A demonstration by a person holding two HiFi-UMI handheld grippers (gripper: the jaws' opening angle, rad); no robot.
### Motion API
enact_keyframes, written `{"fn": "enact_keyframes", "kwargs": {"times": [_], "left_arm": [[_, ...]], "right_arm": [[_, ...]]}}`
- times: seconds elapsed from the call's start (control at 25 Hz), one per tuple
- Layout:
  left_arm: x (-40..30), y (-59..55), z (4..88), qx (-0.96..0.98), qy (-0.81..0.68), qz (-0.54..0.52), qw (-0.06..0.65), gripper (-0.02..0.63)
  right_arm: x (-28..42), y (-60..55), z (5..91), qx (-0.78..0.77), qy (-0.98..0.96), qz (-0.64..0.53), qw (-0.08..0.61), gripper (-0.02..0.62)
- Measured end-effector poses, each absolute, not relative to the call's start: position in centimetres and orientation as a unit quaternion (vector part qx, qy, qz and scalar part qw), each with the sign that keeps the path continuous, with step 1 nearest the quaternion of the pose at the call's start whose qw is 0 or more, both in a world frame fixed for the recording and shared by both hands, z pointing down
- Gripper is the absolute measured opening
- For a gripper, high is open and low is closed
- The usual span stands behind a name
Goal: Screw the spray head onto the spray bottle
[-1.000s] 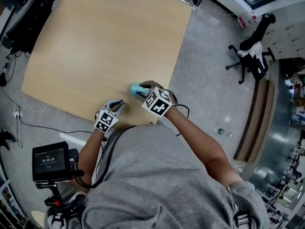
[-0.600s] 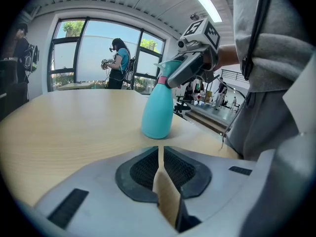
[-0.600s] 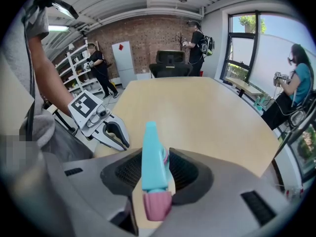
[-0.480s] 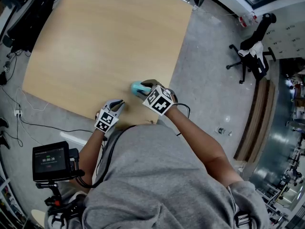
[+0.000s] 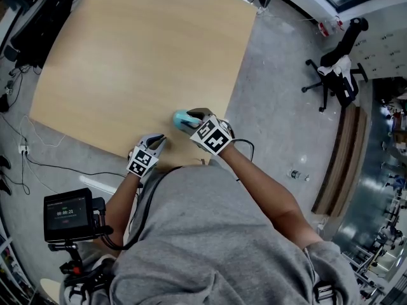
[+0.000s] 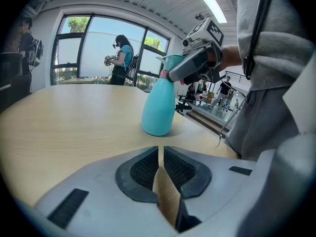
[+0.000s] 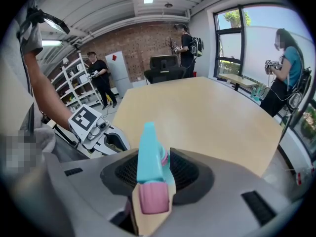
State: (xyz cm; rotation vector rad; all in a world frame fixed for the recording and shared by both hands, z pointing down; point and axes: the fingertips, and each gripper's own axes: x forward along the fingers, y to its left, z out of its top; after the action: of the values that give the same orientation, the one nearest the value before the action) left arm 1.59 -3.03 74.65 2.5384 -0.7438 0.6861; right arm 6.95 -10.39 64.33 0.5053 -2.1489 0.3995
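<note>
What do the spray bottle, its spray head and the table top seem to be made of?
Spray bottle: probably plastic, turquoise, smooth, soft sheen.
Spray head: likely plastic too, pink collar.
Table top: wood or wood-look laminate, pale, matte, faint grain.

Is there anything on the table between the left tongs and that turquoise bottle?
No: the left gripper view shows only bare wooden table between the shut left tongs and the spray bottle.
</note>
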Motion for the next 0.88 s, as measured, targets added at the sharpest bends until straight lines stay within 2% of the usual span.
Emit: {"fn": "enact_keyframes", "kwargs": {"times": [0.88], "left_arm": [[1.2,-6.3,72.1,0.913,-0.296,0.207,0.187,0.038]], "right_arm": [[7.2,-10.2,64.4,0.184,-0.871,0.151,0.43,0.147]]}}
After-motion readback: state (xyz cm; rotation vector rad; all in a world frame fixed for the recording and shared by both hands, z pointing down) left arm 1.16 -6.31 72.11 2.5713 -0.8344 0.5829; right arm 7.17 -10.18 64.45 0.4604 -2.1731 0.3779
